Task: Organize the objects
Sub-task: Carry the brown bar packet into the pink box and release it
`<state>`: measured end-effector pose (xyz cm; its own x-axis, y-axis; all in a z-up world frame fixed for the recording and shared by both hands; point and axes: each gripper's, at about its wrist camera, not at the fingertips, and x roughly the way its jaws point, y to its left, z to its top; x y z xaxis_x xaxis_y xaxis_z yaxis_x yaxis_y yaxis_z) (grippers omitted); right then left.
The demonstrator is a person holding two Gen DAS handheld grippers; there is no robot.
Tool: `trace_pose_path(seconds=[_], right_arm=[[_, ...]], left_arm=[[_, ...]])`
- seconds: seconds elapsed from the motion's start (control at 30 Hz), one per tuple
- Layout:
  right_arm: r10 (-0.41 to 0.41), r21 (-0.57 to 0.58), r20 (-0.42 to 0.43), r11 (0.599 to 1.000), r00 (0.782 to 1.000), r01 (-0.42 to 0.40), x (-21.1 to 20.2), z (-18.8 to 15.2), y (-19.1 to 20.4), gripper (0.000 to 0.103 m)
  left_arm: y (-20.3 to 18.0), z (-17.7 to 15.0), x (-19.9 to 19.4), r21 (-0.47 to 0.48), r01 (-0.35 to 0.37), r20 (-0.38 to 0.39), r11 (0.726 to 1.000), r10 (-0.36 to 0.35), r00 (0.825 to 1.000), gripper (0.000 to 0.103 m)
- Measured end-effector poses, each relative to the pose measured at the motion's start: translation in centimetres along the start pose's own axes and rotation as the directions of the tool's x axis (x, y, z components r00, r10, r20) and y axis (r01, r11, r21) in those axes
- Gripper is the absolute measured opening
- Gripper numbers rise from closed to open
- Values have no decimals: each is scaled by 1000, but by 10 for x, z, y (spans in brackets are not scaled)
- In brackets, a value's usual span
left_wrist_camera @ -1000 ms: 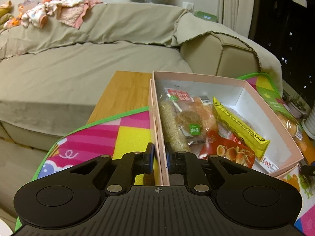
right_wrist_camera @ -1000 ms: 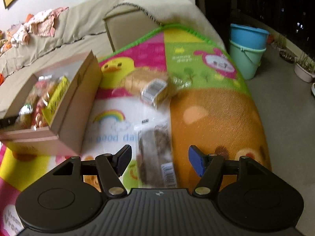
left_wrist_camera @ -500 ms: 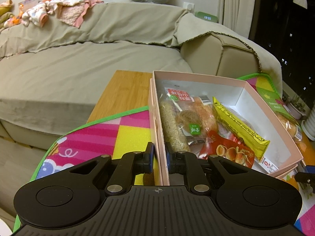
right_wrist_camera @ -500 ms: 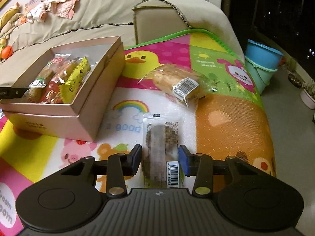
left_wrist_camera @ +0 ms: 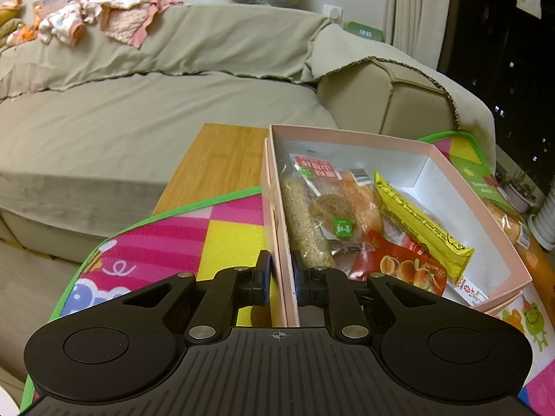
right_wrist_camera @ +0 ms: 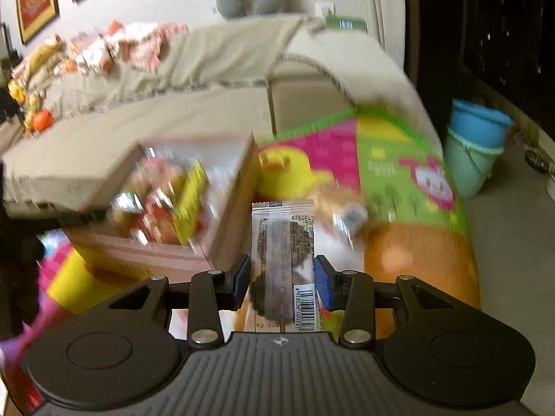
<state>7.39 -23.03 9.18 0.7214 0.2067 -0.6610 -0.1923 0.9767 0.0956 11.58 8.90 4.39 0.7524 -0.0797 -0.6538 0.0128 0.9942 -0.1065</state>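
A pink box (left_wrist_camera: 461,187) with several snack packets inside sits on the bright play mat (left_wrist_camera: 194,239). My left gripper (left_wrist_camera: 280,279) is shut on the box's near left wall, one pad on each side. In the right wrist view my right gripper (right_wrist_camera: 281,284) is shut on a clear snack packet (right_wrist_camera: 282,239) with a dark bar and a barcode, held up off the mat to the right of the blurred pink box (right_wrist_camera: 229,208). A wrapped bread packet (right_wrist_camera: 341,208) lies on the mat behind it.
A beige sofa (left_wrist_camera: 138,111) runs behind the mat, with clothes (left_wrist_camera: 104,17) piled on its back. A strip of wooden table top (left_wrist_camera: 222,159) shows left of the box. Blue and green buckets (right_wrist_camera: 475,145) stand on the floor at the right.
My right gripper closed on the clear snack packet and lifted it off the mat, tilting as it rose. The left gripper kept its hold on the box wall and did not move.
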Motion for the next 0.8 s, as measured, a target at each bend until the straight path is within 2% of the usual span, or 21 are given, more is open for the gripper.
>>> trace_pose_path(seconds=[0.2,0.3,0.53,0.8], right_arm=[[50,-48,118,998,992,-44,-19,46,19,39],[88,-88,148,993,985,-75,-17,70,34,39],[115,-114,112,988,987,-103,24,105,63,39],[90,-102,79,991,993,-82,62,110,76,39]], left_arm=[[0,0,0,-3,5,1,1000,-5,1000,15],[0,0,0,-2,4,0,1000,-4,1000,15],[0,0,0,-2,10,1,1000,-10,1000,15],[1,0,0,-2,12,2,1000,-12,1000,15]])
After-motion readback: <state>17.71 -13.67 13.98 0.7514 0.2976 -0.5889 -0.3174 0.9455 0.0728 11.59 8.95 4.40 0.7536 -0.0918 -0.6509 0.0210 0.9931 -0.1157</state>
